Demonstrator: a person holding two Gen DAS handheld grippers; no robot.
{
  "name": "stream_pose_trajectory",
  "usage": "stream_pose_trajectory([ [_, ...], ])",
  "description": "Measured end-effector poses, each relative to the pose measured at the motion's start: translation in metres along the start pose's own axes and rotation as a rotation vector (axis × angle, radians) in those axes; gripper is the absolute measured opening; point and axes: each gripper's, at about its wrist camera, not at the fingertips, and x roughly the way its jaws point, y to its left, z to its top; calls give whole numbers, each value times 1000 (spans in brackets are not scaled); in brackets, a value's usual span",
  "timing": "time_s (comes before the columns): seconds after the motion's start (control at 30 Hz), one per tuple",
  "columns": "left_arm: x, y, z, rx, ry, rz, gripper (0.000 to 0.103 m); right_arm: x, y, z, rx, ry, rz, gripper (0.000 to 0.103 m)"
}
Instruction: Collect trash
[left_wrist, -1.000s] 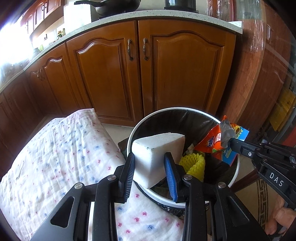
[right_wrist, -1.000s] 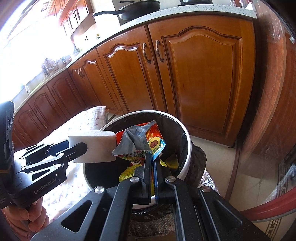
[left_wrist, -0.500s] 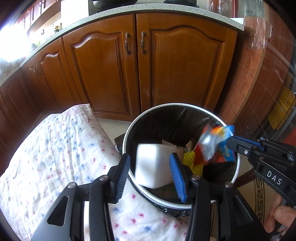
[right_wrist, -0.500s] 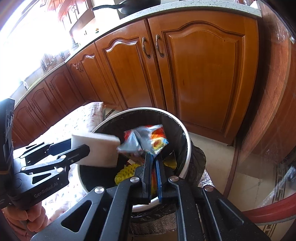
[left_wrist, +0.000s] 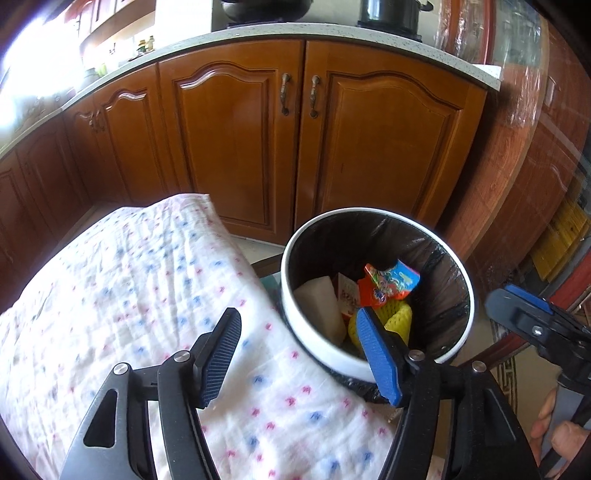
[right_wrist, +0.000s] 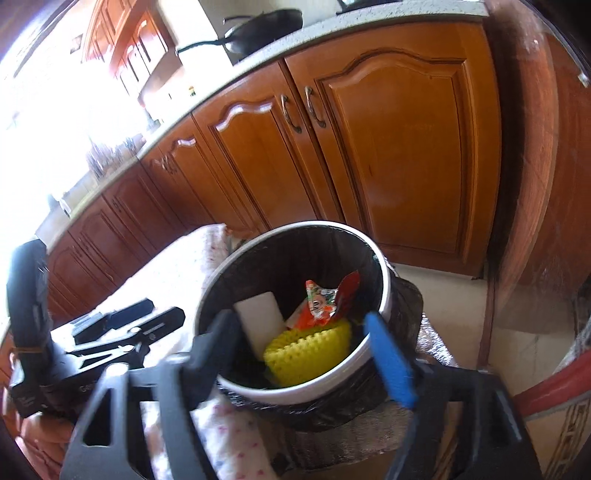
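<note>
Both my grippers are empty right now. My left gripper (left_wrist: 297, 356) has its jaws spread wide apart with nothing between them, hanging over the edge of the white cloth (left_wrist: 122, 295) with the little pink and blue marks, right next to the trash bin (left_wrist: 321, 354). My right gripper (right_wrist: 301, 356) is spread wide too, nothing in it, sitting just above the near rim of the bin; that view is a bit blurry around the jaws.

All the trash is down inside the bin. It's a round white one with a black bag (left_wrist: 439, 280) lining it. From the left camera I can see the white foam block (left_wrist: 321, 310) leaning against the near-left wall, the orange and blue snack wrapper (left_wrist: 388, 284) lying on top toward the middle, and the yellow foam netting (left_wrist: 397, 317) tucked under the wrapper. There's also a bit of white paper with print between the block and the wrapper; I can't read it.

The bin stands on the floor just beside the cloth-covered surface, in front of the brown wooden cabinet doors (left_wrist: 369, 147). Up on the worktop (left_wrist: 332, 31) there's a dark pan (right_wrist: 266, 27) and a black pot (left_wrist: 389, 13). My right gripper also shows at the right edge of the left camera.
</note>
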Motion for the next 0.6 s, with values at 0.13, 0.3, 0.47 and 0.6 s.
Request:
stream_pose_trajectory([
  [0.13,-15,9,-20,-40,-9,3,69,-15,8,-17,31,-40,31,97],
  [0.3,-41,24,-50,-90,-33,-16,77,-30,24,-41,63,-85,71,100],
  [0.47,-69,41,-80,-132,-74,2,80,-47,38,-65,80,-136,86,100],
  [0.6,-92,53,-101,-171,-107,6,82,-56,49,-76,77,-155,89,101],
])
